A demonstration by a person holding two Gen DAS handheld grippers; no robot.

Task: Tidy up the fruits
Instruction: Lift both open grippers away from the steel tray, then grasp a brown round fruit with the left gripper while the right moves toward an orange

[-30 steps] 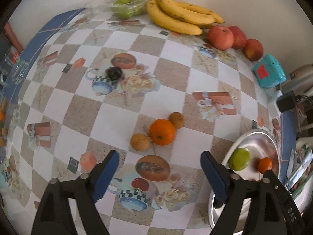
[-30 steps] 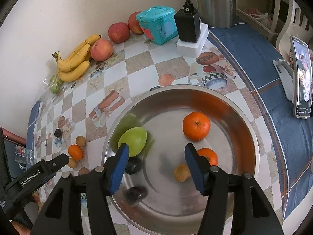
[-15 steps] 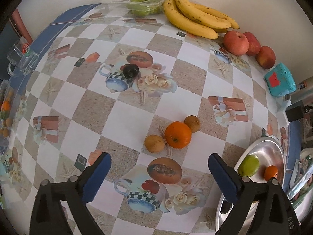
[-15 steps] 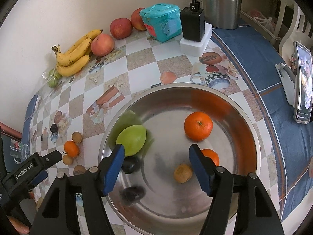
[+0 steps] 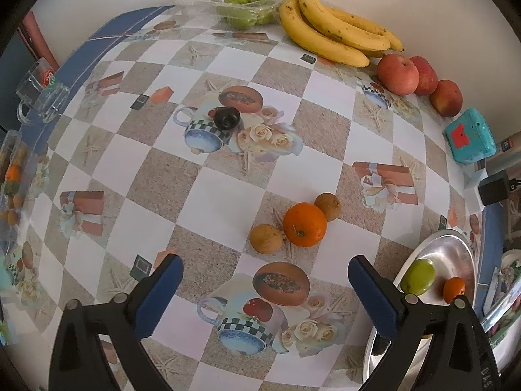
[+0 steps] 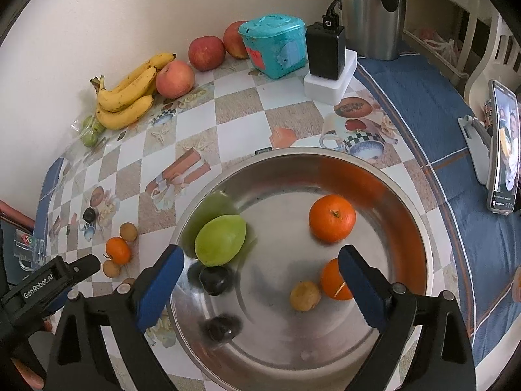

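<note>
Left tool (image 5: 265, 288) stands apart, empty, above the worktop (image 5: 208, 195) near an orange (image 5: 304, 224). Right tool (image 6: 260, 275), jaws just opened wide, holds nothing over the steel bowl (image 6: 420, 228).

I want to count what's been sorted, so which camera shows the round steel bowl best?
Right wrist view: the round steel bowl fills the frame, contents visible. Left wrist view shows only its edge, behind a finger.

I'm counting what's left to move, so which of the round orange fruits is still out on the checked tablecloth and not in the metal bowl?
The orange wedged between two small brown fruits; the other two oranges lie inside the steel bowl.
</note>
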